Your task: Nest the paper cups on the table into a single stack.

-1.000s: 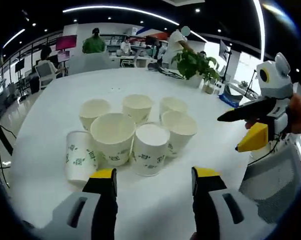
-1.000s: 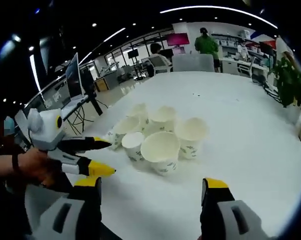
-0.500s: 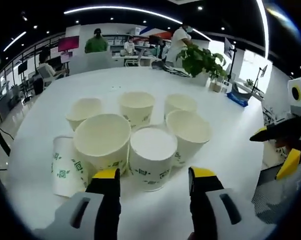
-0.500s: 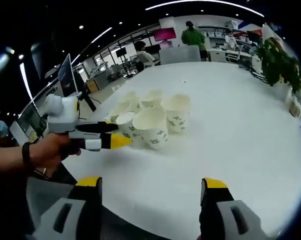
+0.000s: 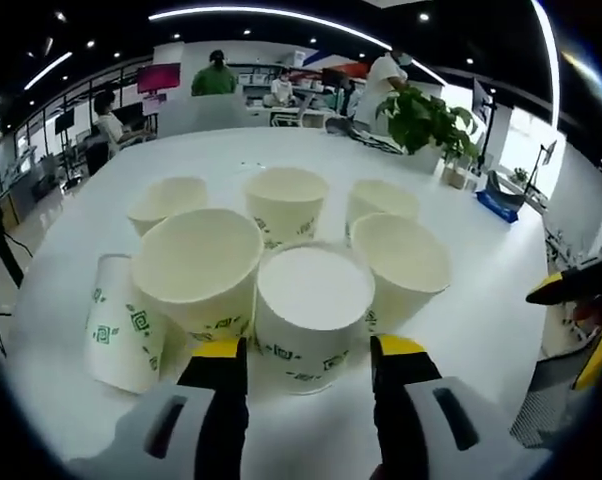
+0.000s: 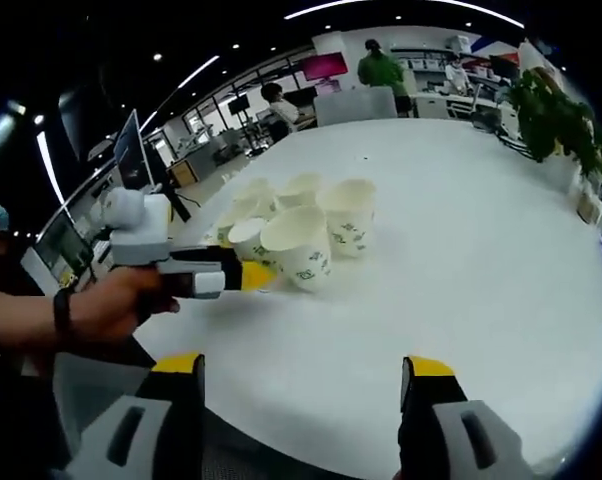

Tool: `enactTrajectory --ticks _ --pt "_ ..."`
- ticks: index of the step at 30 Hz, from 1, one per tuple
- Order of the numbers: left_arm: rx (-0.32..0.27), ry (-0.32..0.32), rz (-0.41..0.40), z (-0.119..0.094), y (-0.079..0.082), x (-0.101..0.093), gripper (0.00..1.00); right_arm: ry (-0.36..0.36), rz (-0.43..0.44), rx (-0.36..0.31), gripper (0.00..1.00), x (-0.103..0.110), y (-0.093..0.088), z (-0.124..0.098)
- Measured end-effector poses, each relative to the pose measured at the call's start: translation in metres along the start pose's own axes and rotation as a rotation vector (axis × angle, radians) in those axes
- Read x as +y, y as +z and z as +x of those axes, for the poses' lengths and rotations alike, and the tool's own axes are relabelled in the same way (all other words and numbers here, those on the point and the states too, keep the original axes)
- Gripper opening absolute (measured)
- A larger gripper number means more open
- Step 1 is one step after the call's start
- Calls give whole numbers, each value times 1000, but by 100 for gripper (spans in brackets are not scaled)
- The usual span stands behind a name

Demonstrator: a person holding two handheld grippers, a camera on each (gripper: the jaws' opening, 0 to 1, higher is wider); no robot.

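Open-plan office, white round table: seven thin, light, easily crushed paper cups are clustered mid-table, the inverted cup straddled by the open left gripper, best pinched gently at its sidewall; right gripper is held open, empty, well apart.

Left gripper: jaws spread apart, yellow tips level, nothing between them. In right gripper view it reaches in from the left, held by a hand with a dark wristband. Right gripper: jaws wide apart, nothing held.
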State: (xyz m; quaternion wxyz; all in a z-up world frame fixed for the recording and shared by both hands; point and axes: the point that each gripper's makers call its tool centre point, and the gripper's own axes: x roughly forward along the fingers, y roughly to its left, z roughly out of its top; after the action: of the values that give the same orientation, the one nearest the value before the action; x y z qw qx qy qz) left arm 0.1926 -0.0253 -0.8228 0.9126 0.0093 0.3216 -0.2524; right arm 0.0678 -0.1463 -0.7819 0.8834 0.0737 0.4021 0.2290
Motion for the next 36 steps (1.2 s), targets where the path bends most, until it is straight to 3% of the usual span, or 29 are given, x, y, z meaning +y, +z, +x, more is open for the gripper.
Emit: enactTrajectory --ticks 3,11,24,36 --pt "5 15 14 4 -2 3 39 2 3 1 81 1 -2 0" --pt "-10 1 -15 1 -1 7 36 11 7 8 80 2 -5 1" --pt "-29 -40 -50 -34 -8 3 34 80 -32 23 75 25 -7 15" --pt "-79 -100 -163 -65 -3 6 34 119 -75 9 72 41 4 27"
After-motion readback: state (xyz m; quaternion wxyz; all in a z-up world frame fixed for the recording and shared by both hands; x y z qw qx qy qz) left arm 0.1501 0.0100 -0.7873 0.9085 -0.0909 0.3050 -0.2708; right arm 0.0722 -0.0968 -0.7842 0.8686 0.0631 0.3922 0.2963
